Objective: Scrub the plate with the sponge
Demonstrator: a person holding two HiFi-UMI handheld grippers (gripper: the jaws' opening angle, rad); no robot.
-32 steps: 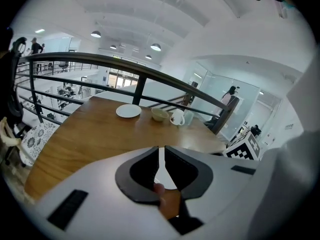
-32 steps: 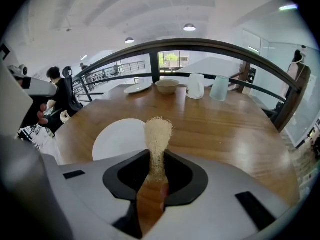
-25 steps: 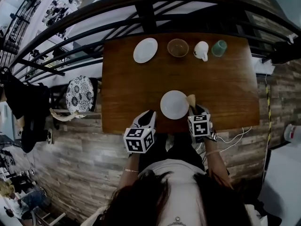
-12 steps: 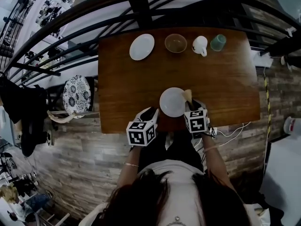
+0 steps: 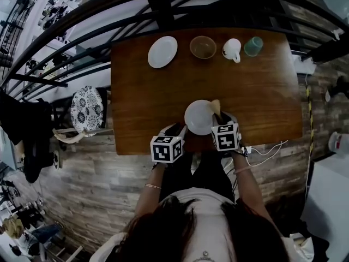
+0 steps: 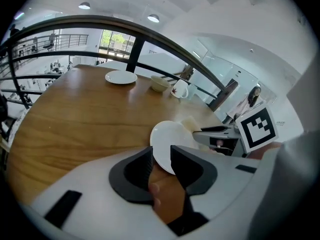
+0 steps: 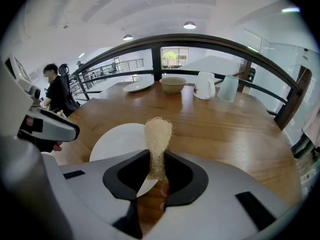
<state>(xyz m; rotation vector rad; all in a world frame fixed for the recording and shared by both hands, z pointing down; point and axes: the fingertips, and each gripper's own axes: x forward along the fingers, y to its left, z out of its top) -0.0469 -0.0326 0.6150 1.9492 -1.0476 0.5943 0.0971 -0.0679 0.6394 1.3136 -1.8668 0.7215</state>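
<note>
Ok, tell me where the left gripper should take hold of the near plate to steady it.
I'd take the plate by its near-left rim, coming in low from the person's edge of the table. It lies flat and shallow, so only the thin rim offers a hold, and the sponge in the right gripper occupies its right side.

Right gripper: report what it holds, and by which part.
The right gripper is shut on the sponge, pinching its lower end; the upper end stands free beyond the jaws.
</note>
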